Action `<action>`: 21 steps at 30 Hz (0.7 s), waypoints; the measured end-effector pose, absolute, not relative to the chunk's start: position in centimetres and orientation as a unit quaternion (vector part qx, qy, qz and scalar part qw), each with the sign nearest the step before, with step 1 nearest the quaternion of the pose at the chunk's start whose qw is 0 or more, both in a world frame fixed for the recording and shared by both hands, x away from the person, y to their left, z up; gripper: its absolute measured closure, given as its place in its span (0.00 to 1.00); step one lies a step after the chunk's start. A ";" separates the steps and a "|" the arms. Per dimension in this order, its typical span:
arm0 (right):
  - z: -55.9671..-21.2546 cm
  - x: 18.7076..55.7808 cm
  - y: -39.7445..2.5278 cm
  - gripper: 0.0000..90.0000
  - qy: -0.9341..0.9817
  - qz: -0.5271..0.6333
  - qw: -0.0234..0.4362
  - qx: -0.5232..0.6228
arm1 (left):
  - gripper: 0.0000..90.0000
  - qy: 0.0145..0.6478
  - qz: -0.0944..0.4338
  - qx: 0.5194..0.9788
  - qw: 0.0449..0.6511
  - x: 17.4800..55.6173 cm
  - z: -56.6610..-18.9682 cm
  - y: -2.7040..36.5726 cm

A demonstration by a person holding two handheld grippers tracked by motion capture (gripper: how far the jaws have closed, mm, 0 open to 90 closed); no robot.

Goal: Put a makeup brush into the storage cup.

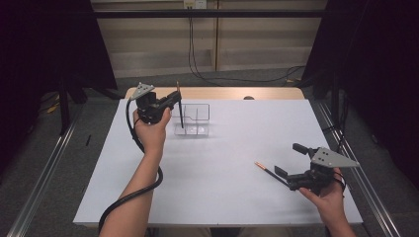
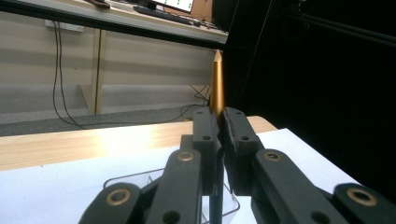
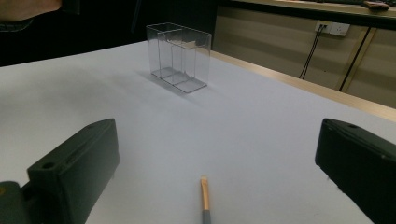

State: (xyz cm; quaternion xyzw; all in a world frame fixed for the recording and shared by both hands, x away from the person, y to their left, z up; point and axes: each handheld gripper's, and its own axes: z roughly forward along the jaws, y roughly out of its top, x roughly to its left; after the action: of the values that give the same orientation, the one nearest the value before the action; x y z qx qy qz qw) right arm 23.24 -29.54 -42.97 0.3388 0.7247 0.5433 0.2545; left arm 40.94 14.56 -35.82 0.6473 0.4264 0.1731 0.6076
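High view: clear organizer (image 1: 191, 120) beneath held pencil (image 1: 180, 109).

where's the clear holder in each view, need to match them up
High view: the clear holder stands upper left of centre on the white table, just right of the left gripper.
Left gripper view: its rim peeks out at the bottom, behind the jaws shut on a pencil.
Right gripper view: upper centre-left.
Shared landmark: the table's wooden far edge.

lying pen (image 3: 204, 198) cut off, perhaps mostly
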 end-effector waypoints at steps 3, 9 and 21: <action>-43.0 23.2 -29.6 0.00 0.723 0.545 0.255 0.340 | 0.94 0.424 0.174 0.647 0.609 41.1 -35.7 14.3; -43.0 23.3 -29.6 0.00 0.721 0.547 0.255 0.339 | 0.94 0.420 0.175 0.645 0.614 41.4 -35.2 13.7; -43.0 23.3 -29.7 0.00 0.720 0.550 0.252 0.340 | 0.94 0.410 0.171 0.647 0.620 42.1 -35.1 12.6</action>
State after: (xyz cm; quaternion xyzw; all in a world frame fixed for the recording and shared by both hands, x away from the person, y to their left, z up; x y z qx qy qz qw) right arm 23.28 -29.65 -43.01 0.3398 0.7201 0.5499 0.2522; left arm 42.07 12.63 -35.05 0.6470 0.4102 0.1709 0.6196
